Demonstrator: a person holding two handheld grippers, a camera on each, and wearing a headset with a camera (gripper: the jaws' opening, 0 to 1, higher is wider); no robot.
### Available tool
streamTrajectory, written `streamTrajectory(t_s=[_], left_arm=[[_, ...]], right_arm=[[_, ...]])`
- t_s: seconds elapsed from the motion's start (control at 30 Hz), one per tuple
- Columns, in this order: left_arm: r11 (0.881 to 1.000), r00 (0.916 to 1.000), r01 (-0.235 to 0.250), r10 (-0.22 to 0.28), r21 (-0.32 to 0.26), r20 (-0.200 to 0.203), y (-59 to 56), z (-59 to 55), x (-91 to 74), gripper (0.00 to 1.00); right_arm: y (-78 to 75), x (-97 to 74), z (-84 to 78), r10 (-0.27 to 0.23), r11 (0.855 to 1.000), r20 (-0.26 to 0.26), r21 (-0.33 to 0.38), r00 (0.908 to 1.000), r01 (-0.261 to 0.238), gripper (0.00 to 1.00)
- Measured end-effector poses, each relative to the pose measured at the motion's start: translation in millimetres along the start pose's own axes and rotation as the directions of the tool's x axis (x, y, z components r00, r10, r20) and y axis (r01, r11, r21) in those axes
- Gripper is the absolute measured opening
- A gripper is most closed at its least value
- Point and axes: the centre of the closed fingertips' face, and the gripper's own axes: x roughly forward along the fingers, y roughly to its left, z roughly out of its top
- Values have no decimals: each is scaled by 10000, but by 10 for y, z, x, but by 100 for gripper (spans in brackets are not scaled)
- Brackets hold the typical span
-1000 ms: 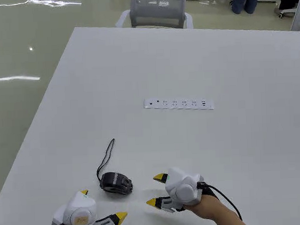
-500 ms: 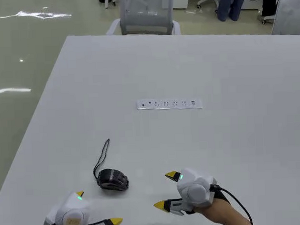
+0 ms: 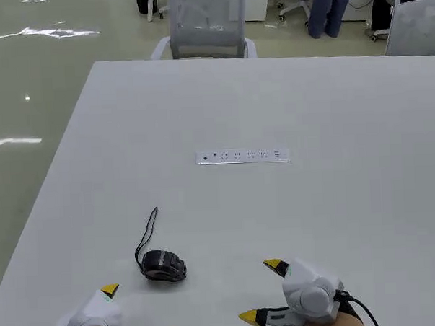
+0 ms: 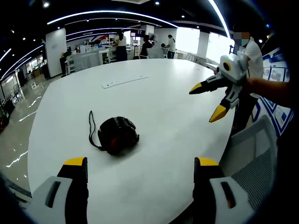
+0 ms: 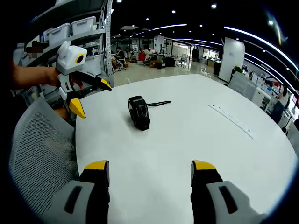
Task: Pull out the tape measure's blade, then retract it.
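left gripper at lower left and right gripper at lower right both gape wide, flanking a black tape measure on the table.

The head view's lower edge crops the left gripper and right gripper; the blade tip on the tape measure is too small to tell.

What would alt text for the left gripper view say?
A black tape measure with a wrist strap lies on a white table, just ahead of the open, yellow-tipped left tongs. The right tongs, also open, hover at upper right, and a power strip lies farther back.
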Motion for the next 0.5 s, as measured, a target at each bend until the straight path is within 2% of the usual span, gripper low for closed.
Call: streamTrajectory(t_s=[0.13, 0.2, 0.5], left_arm=[[9998, 10000, 41, -42, 192, 53, -16, 8, -28, 95], [9998, 10000, 30, -31, 210, 45, -23, 7, -51, 96], [9998, 10000, 52, -52, 172, 37, -48, -24, -96, 99]], right_arm=[[5, -105, -49, -170, 9995, 12, 280, 9999, 170, 77], [-8, -163, -61, -446, 9985, 51, 331, 9990, 444, 78], [58, -327, -152, -532, 9947, 258, 897, 9983, 507, 89]])
